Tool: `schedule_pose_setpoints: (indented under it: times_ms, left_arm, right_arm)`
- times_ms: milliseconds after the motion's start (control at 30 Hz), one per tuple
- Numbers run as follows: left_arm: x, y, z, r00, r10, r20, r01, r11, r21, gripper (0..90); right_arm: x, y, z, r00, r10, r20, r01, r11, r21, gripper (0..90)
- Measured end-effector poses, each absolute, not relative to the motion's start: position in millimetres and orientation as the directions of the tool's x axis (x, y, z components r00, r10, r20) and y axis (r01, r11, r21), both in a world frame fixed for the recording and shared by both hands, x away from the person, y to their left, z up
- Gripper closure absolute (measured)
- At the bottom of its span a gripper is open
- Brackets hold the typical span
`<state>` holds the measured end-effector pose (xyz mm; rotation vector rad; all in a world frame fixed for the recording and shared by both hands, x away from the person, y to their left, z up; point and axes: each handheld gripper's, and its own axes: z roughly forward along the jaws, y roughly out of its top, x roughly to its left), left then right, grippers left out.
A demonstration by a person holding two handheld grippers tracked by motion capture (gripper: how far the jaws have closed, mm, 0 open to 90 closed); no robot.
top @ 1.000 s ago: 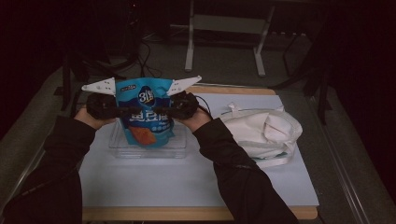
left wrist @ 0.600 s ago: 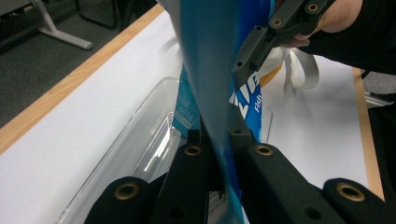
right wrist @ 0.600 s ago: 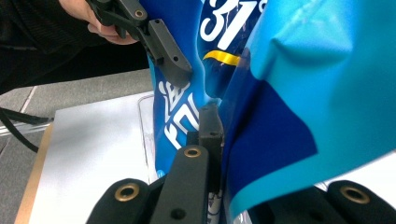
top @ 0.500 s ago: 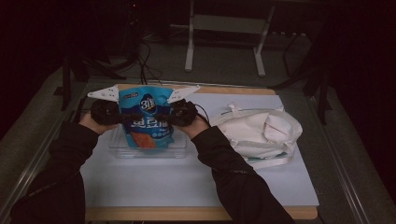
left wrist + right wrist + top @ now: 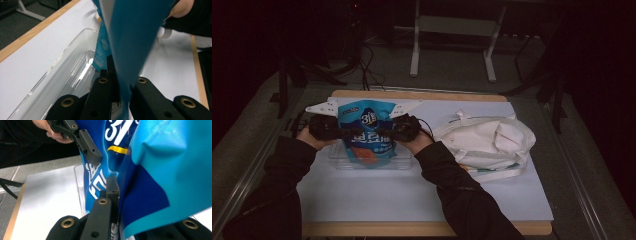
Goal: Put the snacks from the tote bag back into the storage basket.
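White cloth bag (image 5: pixel 484 145) lies on the table (image 5: pixel 422 200).

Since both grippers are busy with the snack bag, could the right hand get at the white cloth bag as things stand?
Probably not yet: the right gripper is clamped on the blue snack bag, though the white cloth bag lies unobstructed beside it on the table.
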<state>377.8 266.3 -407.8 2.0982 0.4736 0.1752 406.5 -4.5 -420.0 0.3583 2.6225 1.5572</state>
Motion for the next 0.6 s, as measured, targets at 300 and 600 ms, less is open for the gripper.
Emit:
schedule_pose_setpoints:
  times_ms: [300,600]
  left_arm:
    - [370.3,266.4,-409.0,0.909,0.415,-0.037,0.252,-0.477,0.842,89.5]
    - [369.6,265.5,-408.7,0.894,0.447,-0.038,0.272,-0.474,0.837,88.7]
  right_arm:
    - [400.4,-8.2,-424.3,-0.971,0.235,0.042,0.142,0.426,0.894,87.7]
    - [403.4,-9.0,-426.1,-0.968,0.242,0.065,0.163,0.407,0.899,86.0]
